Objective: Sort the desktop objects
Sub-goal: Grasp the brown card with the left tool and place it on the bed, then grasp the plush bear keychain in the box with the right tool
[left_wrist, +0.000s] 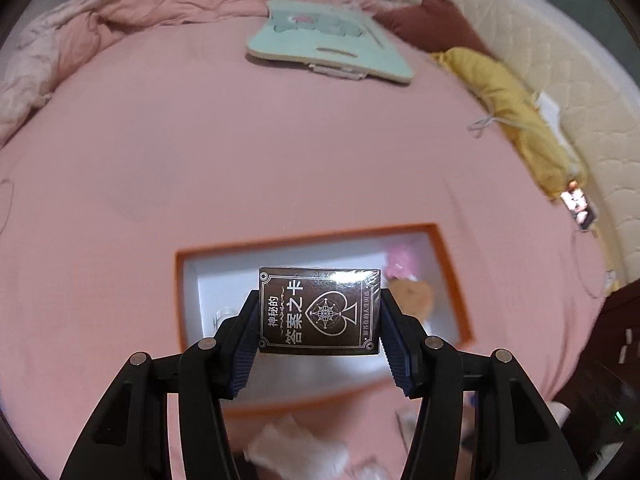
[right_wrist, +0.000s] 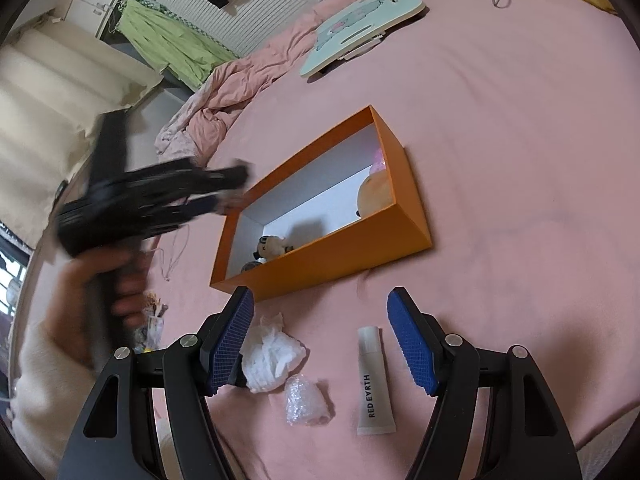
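My left gripper (left_wrist: 319,312) is shut on a dark card box (left_wrist: 319,311) with a spade emblem, held above the open orange box (left_wrist: 452,280) with a white inside. In the right wrist view the left gripper (right_wrist: 236,196) is blurred at the orange box's (right_wrist: 340,258) left rim. Inside the box lie a tan plush (right_wrist: 374,194), a pink item (right_wrist: 378,164) and a small plush figure (right_wrist: 272,246). My right gripper (right_wrist: 320,312) is open and empty above the pink sheet, over a white Red Earth tube (right_wrist: 374,380), a crumpled tissue (right_wrist: 270,354) and a bubble-wrap piece (right_wrist: 306,402).
A mint lap desk (left_wrist: 332,44) lies at the far side of the bed. A pink duvet (left_wrist: 80,36) is bunched far left. A yellow pillow (left_wrist: 512,112) and maroon pillow (left_wrist: 432,24) lie by the headboard. A clear bag of small items (right_wrist: 154,326) lies near the hand.
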A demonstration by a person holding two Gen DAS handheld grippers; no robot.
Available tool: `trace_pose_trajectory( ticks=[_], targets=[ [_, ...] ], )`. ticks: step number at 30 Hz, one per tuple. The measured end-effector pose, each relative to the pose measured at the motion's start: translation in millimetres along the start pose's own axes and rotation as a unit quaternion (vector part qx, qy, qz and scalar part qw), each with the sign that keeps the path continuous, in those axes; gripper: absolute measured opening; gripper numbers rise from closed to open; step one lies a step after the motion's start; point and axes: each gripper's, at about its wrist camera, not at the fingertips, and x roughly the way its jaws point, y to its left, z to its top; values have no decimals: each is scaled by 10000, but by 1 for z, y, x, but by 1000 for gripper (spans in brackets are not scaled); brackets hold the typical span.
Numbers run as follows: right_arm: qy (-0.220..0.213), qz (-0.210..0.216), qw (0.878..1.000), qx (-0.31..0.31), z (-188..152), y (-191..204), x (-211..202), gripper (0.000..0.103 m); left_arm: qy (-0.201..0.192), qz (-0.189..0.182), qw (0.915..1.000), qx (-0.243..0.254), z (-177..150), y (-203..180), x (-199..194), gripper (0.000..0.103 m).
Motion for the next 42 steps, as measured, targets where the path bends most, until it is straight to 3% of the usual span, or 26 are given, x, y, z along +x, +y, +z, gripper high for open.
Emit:
trace_pose_trajectory(
  ticks=[7, 12, 18, 22, 26, 29, 35, 40, 42],
  targets=[
    [-51, -129, 9999, -7, 0, -2, 0, 70, 374, -555, 9978, -41, -101, 3, -35, 54],
    [-69, -243, 9996, -105, 0, 0, 0, 70, 890, -243, 9957, -106, -168, 7, -10, 54],
    [-83, -436, 9986, -302, -4, 5, 0, 70, 1059, -30, 9923, -638, -198, 18, 24, 57],
    [-135, -462, 9985, -259, -5, 3, -4, 70, 813, -320, 9925, -852, -196, 20, 23, 79],
    [-176, -511, 9982, -241, -4, 1, -4, 70, 439, -487, 9942, -857, -186, 22, 6, 79],
    [-179, -581, 9974, -377, -6, 6, -3, 70, -184, -488, 9937, -996, -178, 34, -14, 80],
    [59, -715, 9942, -800, -6, 22, 4, 70, -1437, -493, 9802, -1268, -168, 57, -31, 84],
    [84, -727, 9898, -1224, 25, 57, 4, 70, -1664, -1063, 9681, -1540, -160, 66, -26, 84],
    [389, -1010, 9852, -1332, 53, 71, 20, 70, -1610, -1148, 9661, -1662, -159, 68, -21, 84]
  ],
)
